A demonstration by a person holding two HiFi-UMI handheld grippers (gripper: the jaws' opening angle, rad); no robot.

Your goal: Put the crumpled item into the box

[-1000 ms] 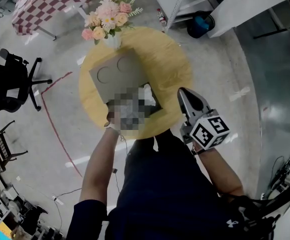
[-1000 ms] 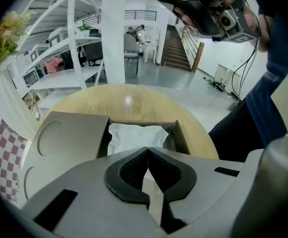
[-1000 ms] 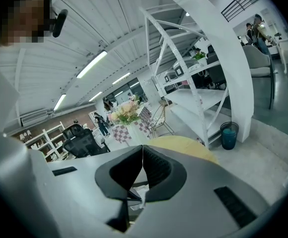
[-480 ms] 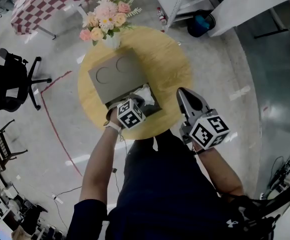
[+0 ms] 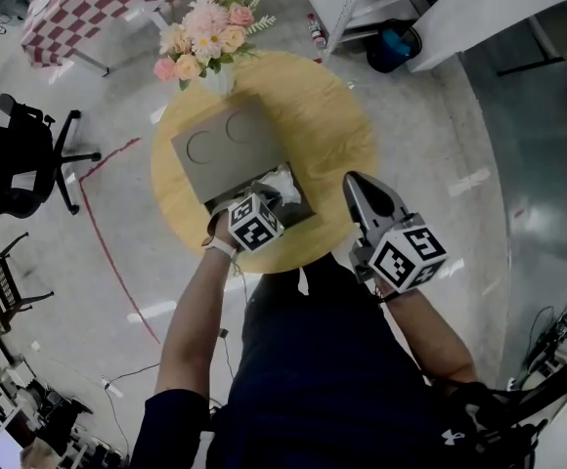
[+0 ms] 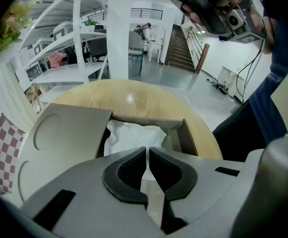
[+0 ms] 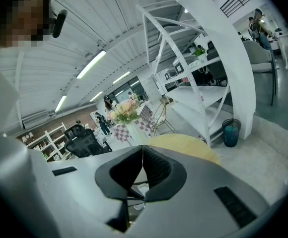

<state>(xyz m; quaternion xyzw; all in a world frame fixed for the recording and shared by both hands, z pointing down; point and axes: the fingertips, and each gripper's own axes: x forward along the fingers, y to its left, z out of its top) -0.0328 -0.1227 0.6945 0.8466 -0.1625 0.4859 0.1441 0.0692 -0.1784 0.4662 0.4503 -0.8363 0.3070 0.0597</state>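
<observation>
Crumpled item inside open end of box, centre of head view. Left gripper just above it, fingers together, empty. Right gripper lower right, past desk edge, fingers together, empty. Drop-in probably done; next likely lift left clear.

Right side of the worktop lies bare, easy passage there. Left side's crowded: the box with its lid flap spread, flower vase hard against the far edge.

The head view looks steeply down on the box, which the left gripper view faces close and low.
</observation>
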